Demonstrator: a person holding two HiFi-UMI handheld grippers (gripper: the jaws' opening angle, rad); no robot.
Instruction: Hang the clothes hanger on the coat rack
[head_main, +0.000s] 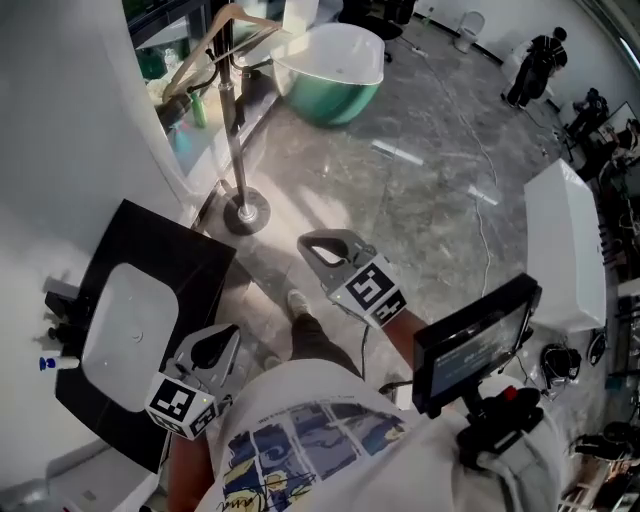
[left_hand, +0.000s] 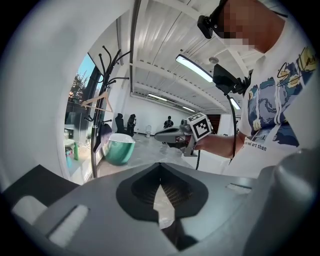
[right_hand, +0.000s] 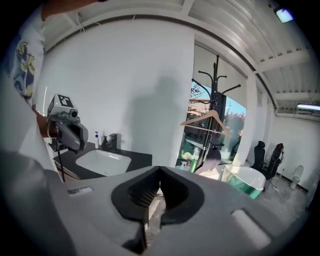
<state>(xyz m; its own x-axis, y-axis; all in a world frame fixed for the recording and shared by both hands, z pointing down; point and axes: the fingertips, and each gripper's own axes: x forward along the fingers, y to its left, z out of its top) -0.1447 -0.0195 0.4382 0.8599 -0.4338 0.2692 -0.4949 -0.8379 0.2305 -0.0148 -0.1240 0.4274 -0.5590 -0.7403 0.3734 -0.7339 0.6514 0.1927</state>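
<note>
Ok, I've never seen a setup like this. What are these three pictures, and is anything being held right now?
There is no robot here. A person wears a head camera and carries a grey two-jaw gripper in each hand. The head view looks down on both, the left gripper and the right gripper. The other two pictures come from a camera riding on each gripper, looking along its jaws.

Both pairs of jaws are closed with nothing between them. The light wooden clothes hanger already hangs on the tall dark coat rack by the window.

On the grey marble floor stand a round green tub and a black counter with a white sink.
</note>
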